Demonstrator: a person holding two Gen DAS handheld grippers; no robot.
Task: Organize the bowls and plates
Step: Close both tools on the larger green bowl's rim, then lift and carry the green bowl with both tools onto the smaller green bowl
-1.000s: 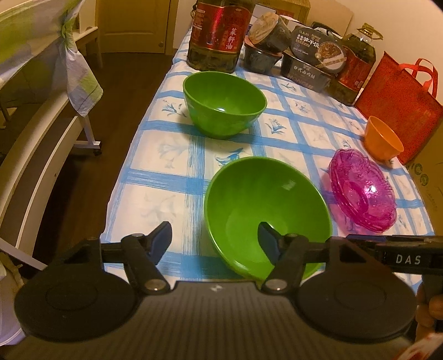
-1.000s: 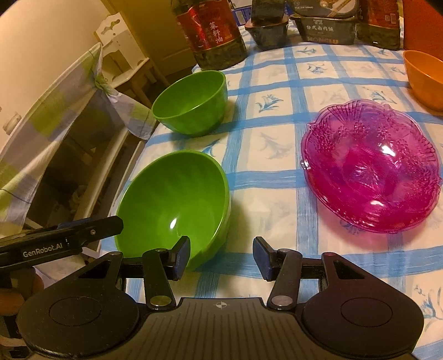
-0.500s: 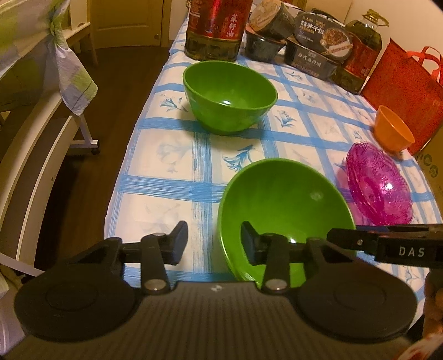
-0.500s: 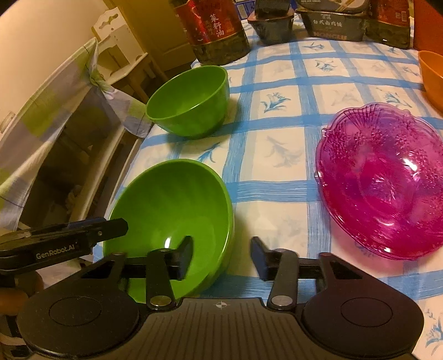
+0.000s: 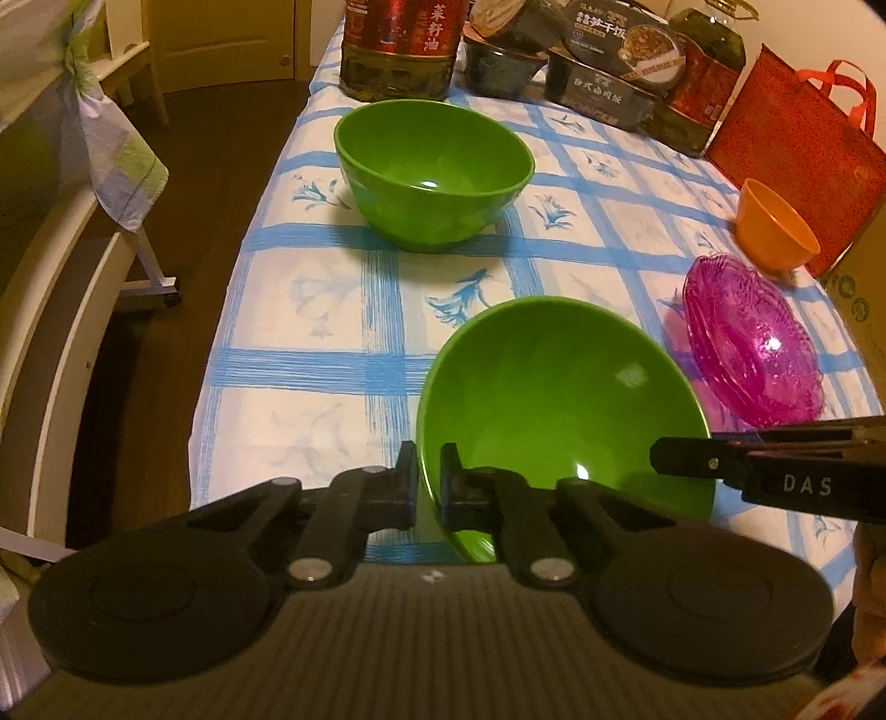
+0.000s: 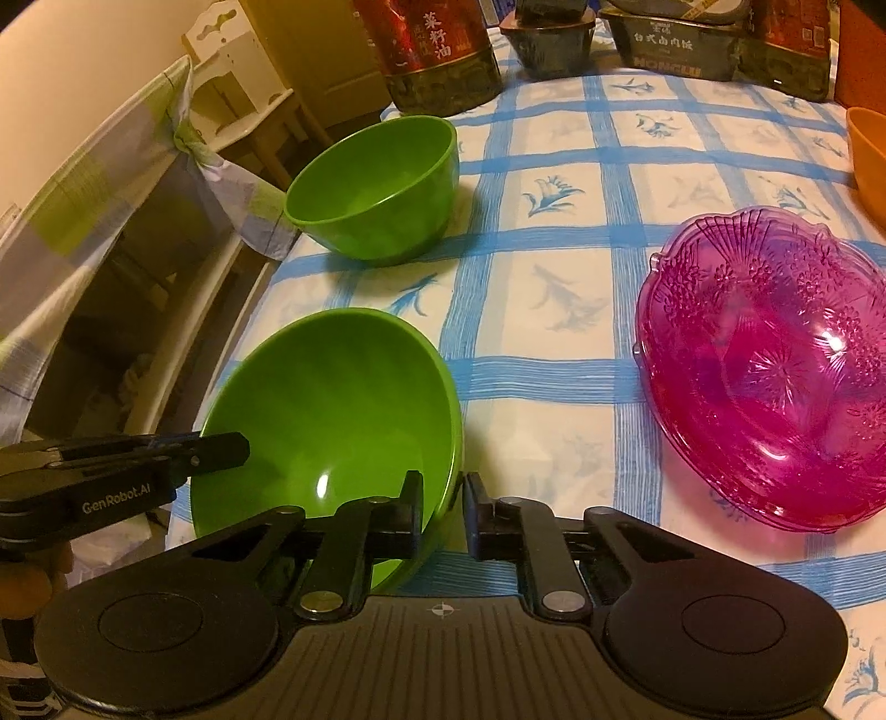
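Note:
A near green bowl is tilted at the table's front edge; it also shows in the right wrist view. My left gripper is shut on its left rim. My right gripper is shut on its right rim. A second green bowl stands upright farther back, also in the right wrist view. A stack of pink glass plates lies to the right, also in the left wrist view. A small orange bowl stands behind it.
The table has a blue checked cloth. Oil bottles, dark food boxes and a red bag stand along the back. A chair with a tied cloth stands left of the table.
Both grippers have closed on the near green bowl's rim, left on the left side, right on the right side. The bowl has tipped up.

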